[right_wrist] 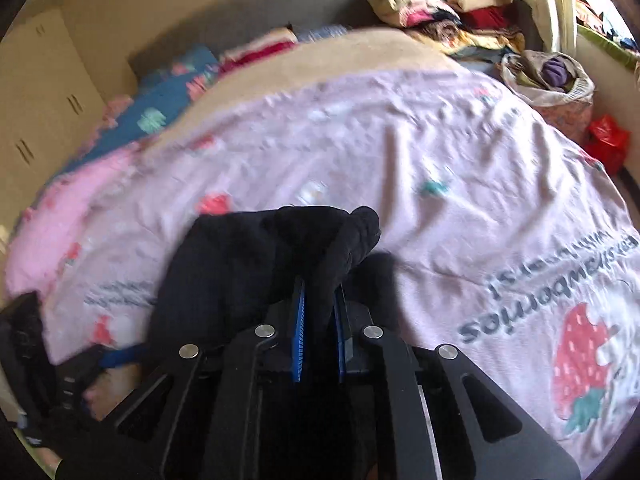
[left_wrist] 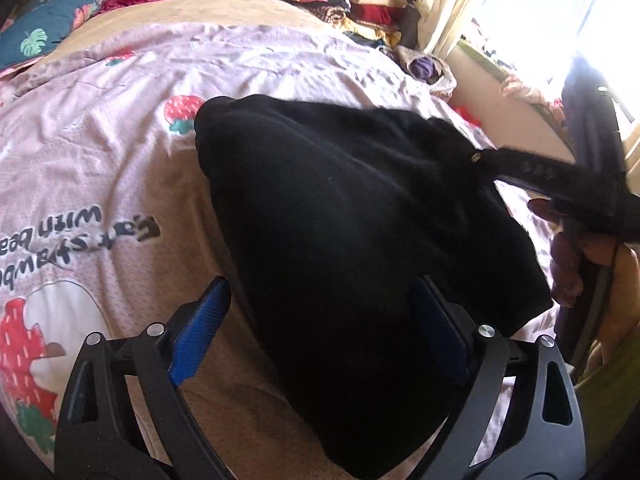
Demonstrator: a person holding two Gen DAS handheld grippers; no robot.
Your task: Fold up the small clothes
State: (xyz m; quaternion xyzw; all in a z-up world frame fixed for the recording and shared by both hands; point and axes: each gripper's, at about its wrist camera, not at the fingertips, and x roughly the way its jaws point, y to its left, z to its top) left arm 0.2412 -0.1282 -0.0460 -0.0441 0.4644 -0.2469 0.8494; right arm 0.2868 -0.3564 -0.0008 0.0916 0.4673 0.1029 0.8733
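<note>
Already the right tool [right_wrist: 320, 300] is clenched on a bunched edge of the soft black knitted garment [left_wrist: 360, 240]; the left tool [left_wrist: 320, 332], released wide, straddles its near end on the bed.

Matt black knit garment [left_wrist: 360, 240] of soft fuzzy cloth, crinkled pink cotton-like bedsheet [left_wrist: 260, 64] with printed strawberries, ribbed blue rubbery pads [left_wrist: 200, 332] on matt black plastic gripper arms, shiny metal rivets [right_wrist: 266, 330], thin glossy plastic bag [right_wrist: 560, 80]
</note>
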